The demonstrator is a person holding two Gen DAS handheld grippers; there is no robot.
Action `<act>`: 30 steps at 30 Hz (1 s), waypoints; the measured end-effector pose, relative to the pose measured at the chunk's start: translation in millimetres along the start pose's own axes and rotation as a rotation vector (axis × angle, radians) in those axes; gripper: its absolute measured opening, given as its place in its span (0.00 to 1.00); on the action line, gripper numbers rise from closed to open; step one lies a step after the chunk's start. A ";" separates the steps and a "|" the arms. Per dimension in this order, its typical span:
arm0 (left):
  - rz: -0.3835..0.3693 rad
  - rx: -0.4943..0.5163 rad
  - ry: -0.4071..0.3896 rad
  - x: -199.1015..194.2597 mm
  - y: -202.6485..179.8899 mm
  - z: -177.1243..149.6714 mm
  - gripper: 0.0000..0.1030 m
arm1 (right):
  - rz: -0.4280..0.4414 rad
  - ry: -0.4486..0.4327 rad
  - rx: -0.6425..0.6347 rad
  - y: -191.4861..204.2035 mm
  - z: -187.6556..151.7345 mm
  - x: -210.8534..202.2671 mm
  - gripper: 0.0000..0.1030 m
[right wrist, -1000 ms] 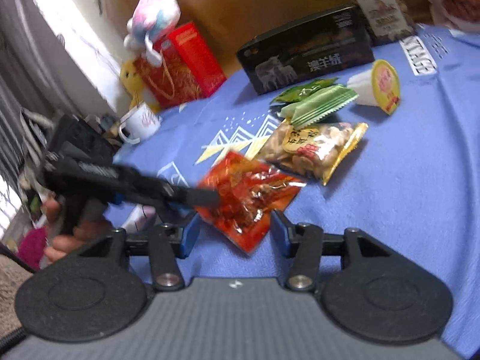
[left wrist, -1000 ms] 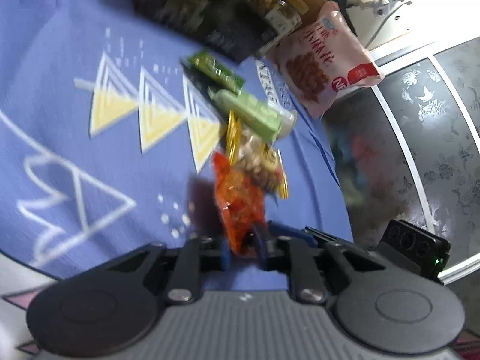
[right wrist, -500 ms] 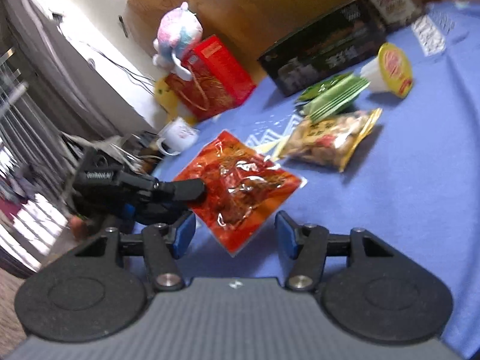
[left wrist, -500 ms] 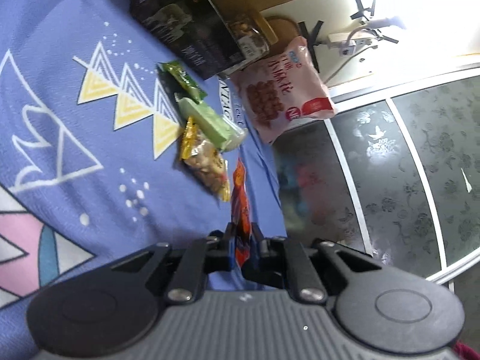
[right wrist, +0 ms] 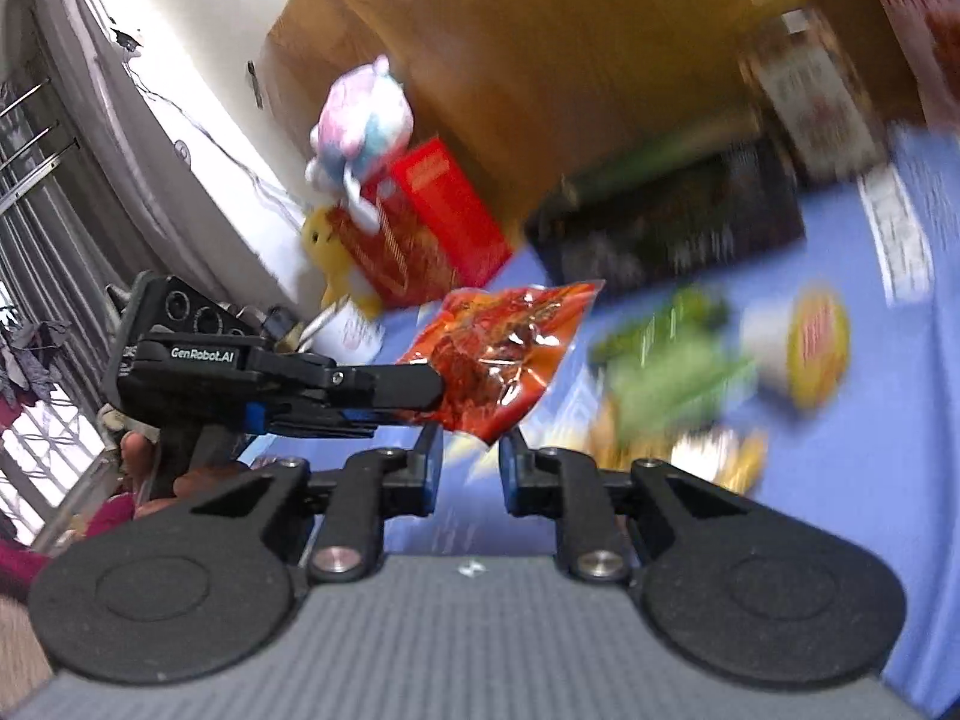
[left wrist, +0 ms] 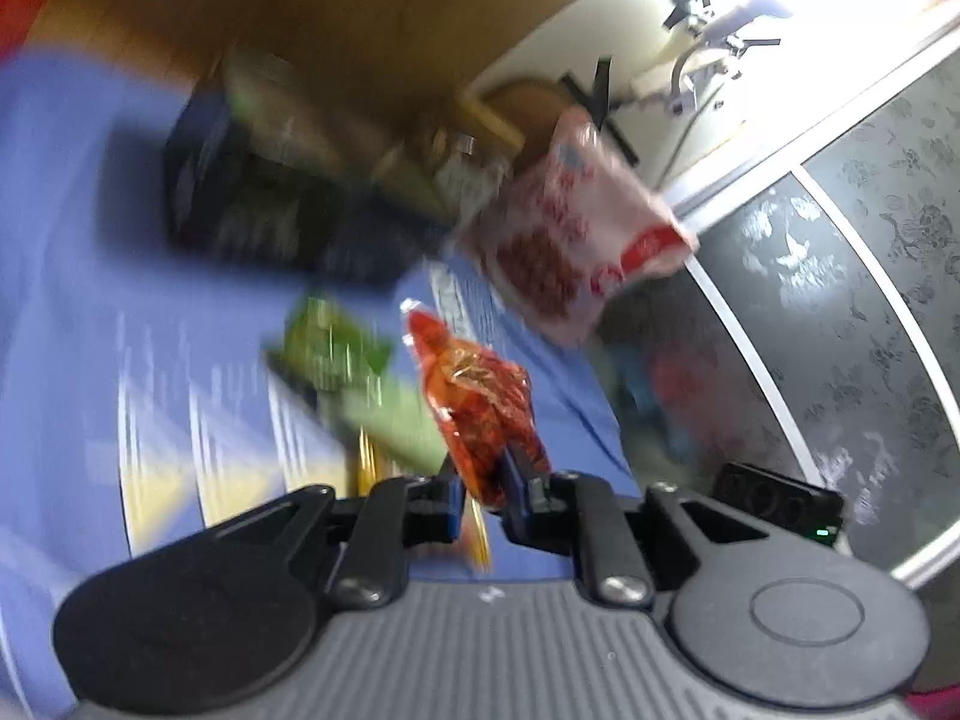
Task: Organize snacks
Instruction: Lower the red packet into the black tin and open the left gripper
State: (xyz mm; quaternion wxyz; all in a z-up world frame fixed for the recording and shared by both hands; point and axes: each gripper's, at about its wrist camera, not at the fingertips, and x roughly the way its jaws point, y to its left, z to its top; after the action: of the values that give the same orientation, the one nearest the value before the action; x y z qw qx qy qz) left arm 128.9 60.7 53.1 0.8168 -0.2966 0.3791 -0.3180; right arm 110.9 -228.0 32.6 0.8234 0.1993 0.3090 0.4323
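Between the left gripper (left wrist: pixel 483 495) fingers: the red snack packet (left wrist: pixel 480 402), pinched at its lower edge and standing up off the cloth. From the right wrist view, the same packet (right wrist: pixel 498 354) hangs in the air from the left gripper (right wrist: pixel 420 393), clear of the surface. Right gripper (right wrist: pixel 469 468) jaws have just been closing, now narrow; the packet's bottom corner dips toward the gap, but I can't tell whether the pads touch it.

Surface: blue tablecloth (left wrist: pixel 78 252) with white and yellow triangle print. Green packets (left wrist: pixel 336 348) lie just left of the held one, blurred. A yellow-lidded cup (right wrist: pixel 810 348) lies on its side near them, and a gold-edged packet (right wrist: pixel 720 456) sits at the near end of the cluster. A black box (right wrist: pixel 672 222) lies further back, with a jar (right wrist: pixel 804 102) behind it. A pink-and-white snack bag (left wrist: pixel 570 228) stands at the cloth's far right edge.

Room: brown wooden panel (right wrist: pixel 540 48) behind the table. A red box (right wrist: pixel 420 222) with plush toys (right wrist: pixel 360 120) and a white mug (right wrist: pixel 354 330) sit at the far left. Dark patterned glass door (left wrist: pixel 840 300) to the right in the left wrist view. Much motion blur in both views.
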 end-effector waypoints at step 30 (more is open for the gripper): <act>0.201 0.025 -0.070 55.7 4.3 27.9 0.41 | -0.282 -0.216 0.176 -100.4 41.6 -24.0 0.35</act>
State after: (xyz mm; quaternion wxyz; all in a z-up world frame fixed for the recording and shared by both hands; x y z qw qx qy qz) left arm 181.1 28.7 41.0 0.8610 -0.2577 0.3742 -0.2284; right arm 187.9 -305.5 11.2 0.8834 0.2705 0.2806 0.2601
